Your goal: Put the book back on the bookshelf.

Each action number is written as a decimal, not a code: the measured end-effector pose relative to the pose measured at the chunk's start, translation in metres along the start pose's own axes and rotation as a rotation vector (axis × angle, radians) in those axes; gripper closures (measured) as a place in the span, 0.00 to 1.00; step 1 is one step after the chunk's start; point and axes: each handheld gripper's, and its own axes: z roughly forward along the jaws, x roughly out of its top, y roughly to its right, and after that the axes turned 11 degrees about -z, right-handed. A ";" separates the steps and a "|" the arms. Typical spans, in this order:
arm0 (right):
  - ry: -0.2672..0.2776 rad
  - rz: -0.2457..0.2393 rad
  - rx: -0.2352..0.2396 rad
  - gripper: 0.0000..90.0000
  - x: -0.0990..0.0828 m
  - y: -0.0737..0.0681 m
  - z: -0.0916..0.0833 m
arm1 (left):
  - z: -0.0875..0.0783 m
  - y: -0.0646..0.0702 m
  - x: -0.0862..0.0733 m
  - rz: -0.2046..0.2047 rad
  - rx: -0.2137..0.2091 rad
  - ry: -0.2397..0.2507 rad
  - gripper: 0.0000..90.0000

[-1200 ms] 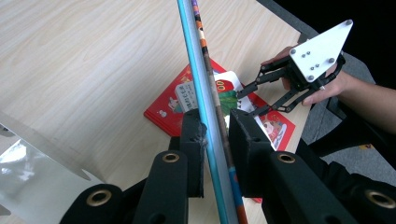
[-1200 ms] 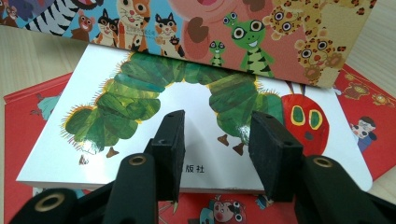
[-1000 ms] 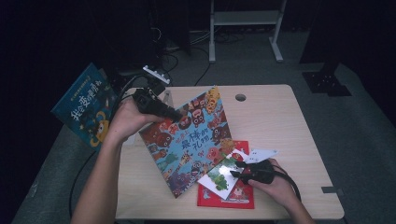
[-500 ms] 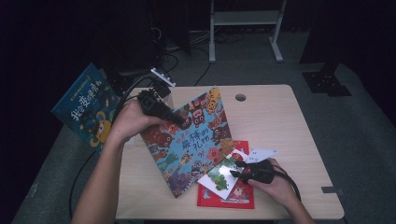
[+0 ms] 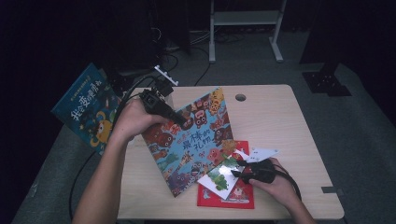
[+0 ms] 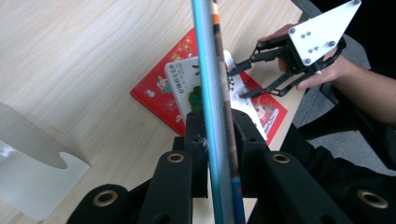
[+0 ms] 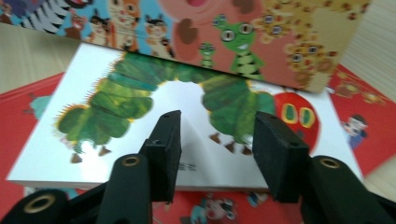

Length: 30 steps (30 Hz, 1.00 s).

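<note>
Left tool (image 5: 180, 120) clenched on tilted animal picture book (image 5: 196, 140) | right tool (image 7: 217, 140), jaws just widened, released at caterpillar book (image 7: 187, 154) atop red book (image 5: 233, 198) on surface (image 5: 280, 121) | sorting judged midway; both lower books left.

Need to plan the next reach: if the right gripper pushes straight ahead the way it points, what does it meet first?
Most likely the white caterpillar picture book lying on the red book; the right gripper has open jaws aimed at its near edge. Depth is hard to judge.
</note>
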 end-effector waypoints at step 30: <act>-0.099 0.341 -0.457 0.31 -0.065 0.104 -0.028 | -0.035 0.016 -0.008 0.029 0.107 -0.018 0.90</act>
